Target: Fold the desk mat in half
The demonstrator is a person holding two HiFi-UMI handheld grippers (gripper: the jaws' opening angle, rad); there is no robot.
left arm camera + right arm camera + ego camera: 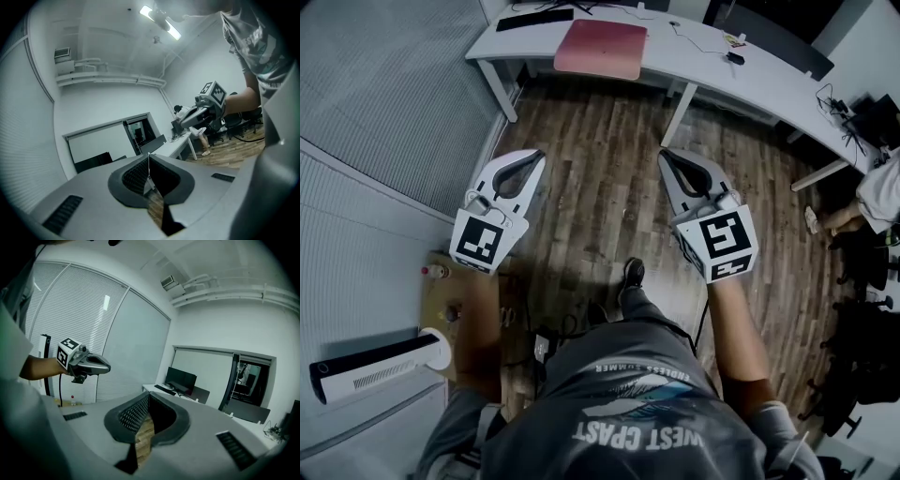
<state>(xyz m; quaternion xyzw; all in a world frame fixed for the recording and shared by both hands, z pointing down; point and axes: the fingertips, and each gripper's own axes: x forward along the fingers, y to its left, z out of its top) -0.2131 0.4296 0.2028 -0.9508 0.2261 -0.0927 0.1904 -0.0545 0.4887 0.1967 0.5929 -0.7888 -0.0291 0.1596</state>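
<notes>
The pink desk mat [602, 49] lies flat on the white desk [703, 67] at the top of the head view, near the desk's front edge. My left gripper [538, 157] and right gripper [665, 155] are held side by side over the wooden floor, well short of the desk, both pointing toward it. Each is shut with nothing between its jaws. In the left gripper view the jaws [149, 157] meet in a thin line, and the right gripper [183, 123] shows beyond them. In the right gripper view the jaws [149, 396] are also closed, with the left gripper [107, 366] to the side.
A dark keyboard [534, 19] lies left of the mat, and cables and small items [733, 52] lie to its right. A white heater [380, 367] and a low wooden stand with a bottle [434, 272] are at the left. A seated person [874, 197] and chairs are at the right.
</notes>
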